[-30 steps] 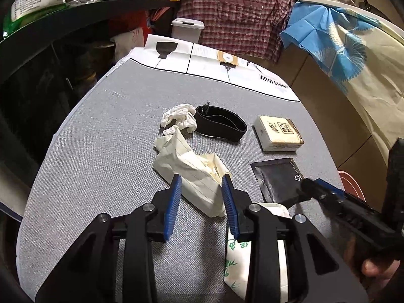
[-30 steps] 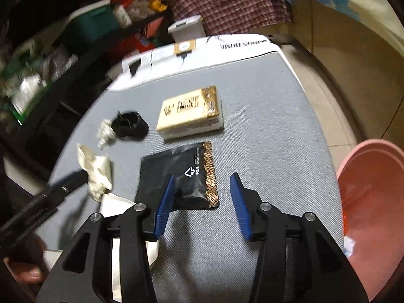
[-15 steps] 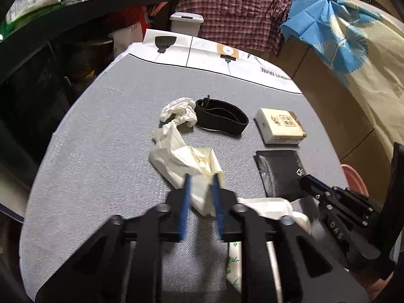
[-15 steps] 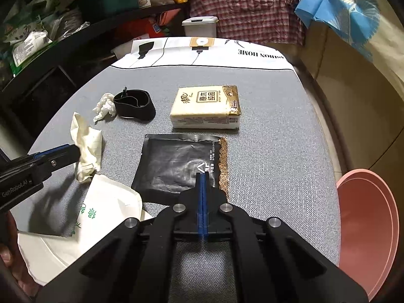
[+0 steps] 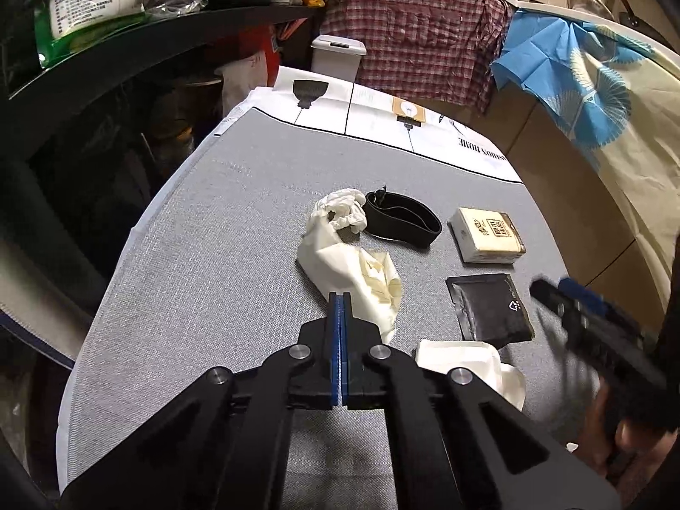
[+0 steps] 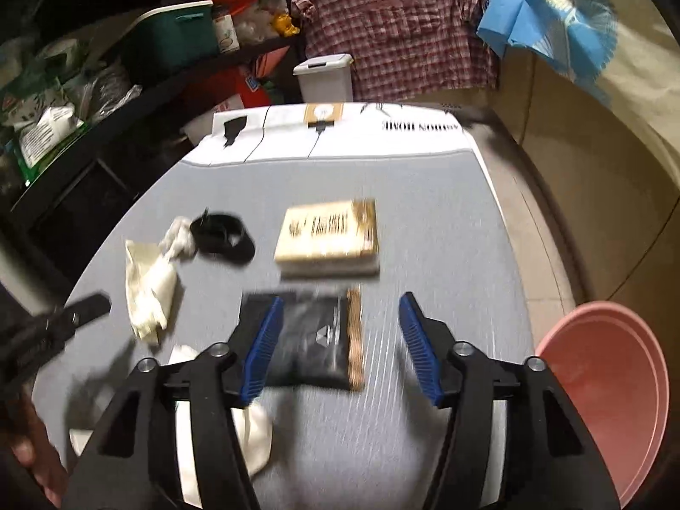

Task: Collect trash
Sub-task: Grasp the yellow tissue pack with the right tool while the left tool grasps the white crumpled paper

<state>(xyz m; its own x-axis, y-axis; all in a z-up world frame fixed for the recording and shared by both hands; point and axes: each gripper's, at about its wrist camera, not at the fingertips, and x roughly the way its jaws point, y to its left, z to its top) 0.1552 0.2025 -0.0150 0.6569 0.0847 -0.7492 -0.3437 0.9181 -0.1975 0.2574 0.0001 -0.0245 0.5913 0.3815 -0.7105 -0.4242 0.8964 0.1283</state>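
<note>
Left tool: blue pads pressed flat together, nothing visibly pinched between them; tips sit just at the near edge of the crumpled cream wrapper, whether touching it I can't tell. Right tool: jaws have just been opening and now stand wide; the black foil pouch shows between and beyond the pads, lying flat on the desk, pads not pressing on it. Right-wrist view is motion-blurred, so fine contact is unclear. Trash layout on the grey desk, from the left-wrist view: cream wrapper mid-desk, with a small white twisted tissue touching its far end; black elastic band just right of the tissue; boxed tissue pack further right, apart from the band; black pouch in front of the pack, near the desk's right side. A white paper piece lies at the near edge, its corner just beside the pouch, partly hidden by the left tool's frame. Pink basin sits below the desk's right edge in the right-wrist view, off the desk surface. A hand holds the right tool's body at the lower right of the left-wrist view, blurred.
</note>
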